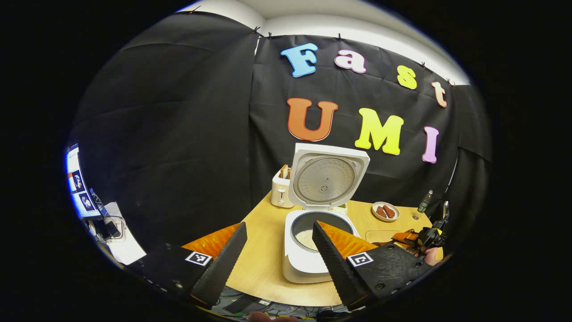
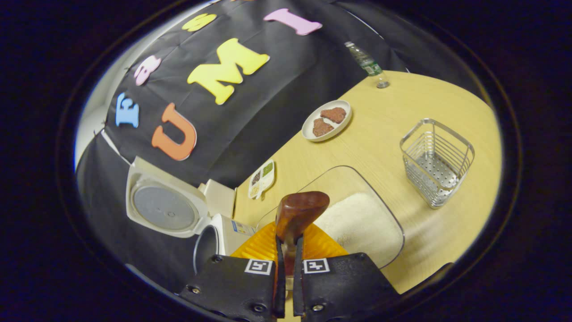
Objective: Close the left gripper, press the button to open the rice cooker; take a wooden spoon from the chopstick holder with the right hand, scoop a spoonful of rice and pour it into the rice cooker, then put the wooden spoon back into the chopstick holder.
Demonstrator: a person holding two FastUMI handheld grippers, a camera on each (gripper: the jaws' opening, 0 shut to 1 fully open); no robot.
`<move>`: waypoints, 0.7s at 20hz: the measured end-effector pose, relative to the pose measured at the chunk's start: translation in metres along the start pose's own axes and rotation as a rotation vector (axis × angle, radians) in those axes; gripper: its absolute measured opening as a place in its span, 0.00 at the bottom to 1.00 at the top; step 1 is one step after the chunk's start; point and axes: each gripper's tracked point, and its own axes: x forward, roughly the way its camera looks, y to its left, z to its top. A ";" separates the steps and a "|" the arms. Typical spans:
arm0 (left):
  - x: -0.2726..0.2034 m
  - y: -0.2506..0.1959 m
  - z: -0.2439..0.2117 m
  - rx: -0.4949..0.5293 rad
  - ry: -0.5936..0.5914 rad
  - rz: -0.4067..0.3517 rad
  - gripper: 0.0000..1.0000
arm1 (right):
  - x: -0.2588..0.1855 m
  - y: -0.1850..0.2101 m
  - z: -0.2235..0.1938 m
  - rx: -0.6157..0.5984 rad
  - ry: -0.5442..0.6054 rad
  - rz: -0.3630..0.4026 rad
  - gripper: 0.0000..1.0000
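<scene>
A: Item one, your left gripper (image 1: 279,250)?
B: Fingers spread wide, holding nothing, poised above the near table (image 1: 263,268) edge facing the rice cooker (image 1: 308,255).

A: Rice cooker condition?
B: Lid (image 1: 328,179) raised upright; white rice lies in the inner pot (image 1: 308,232). A toaster (image 1: 281,190) with bread stands just behind it on the left.

A: Item two, your right gripper (image 2: 288,268)?
B: Fingers narrow, pinched on the wooden spoon (image 2: 297,214); its dark bowl sticks out past the fingertips, over the clear rice tray (image 2: 357,223). Whether any rice sits in the spoon, I cannot tell.

A: Chopstick holder?
B: A wire basket (image 2: 435,161) standing upright on the table, to the right of the tray and apart from it.

A: Remaining stock?
B: A plate of brown pieces (image 2: 326,120), a bottle (image 2: 368,65) near the wall, and a small divided dish (image 2: 262,178) beside the cooker.
</scene>
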 end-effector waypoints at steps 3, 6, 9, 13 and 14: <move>-0.001 -0.012 0.004 0.004 -0.012 -0.021 0.95 | -0.017 -0.008 0.022 0.074 -0.039 0.014 0.12; 0.002 -0.025 0.008 0.005 -0.027 -0.044 0.95 | -0.033 0.000 0.042 0.149 -0.065 0.063 0.12; 0.001 -0.035 0.007 0.001 -0.033 -0.060 0.95 | -0.049 0.018 0.058 0.191 -0.081 0.112 0.12; -0.003 -0.037 0.010 0.010 -0.058 -0.071 0.95 | -0.063 0.061 0.074 0.162 -0.101 0.171 0.12; -0.005 -0.035 0.011 0.010 -0.066 -0.072 0.95 | -0.066 0.075 0.076 0.150 -0.103 0.188 0.12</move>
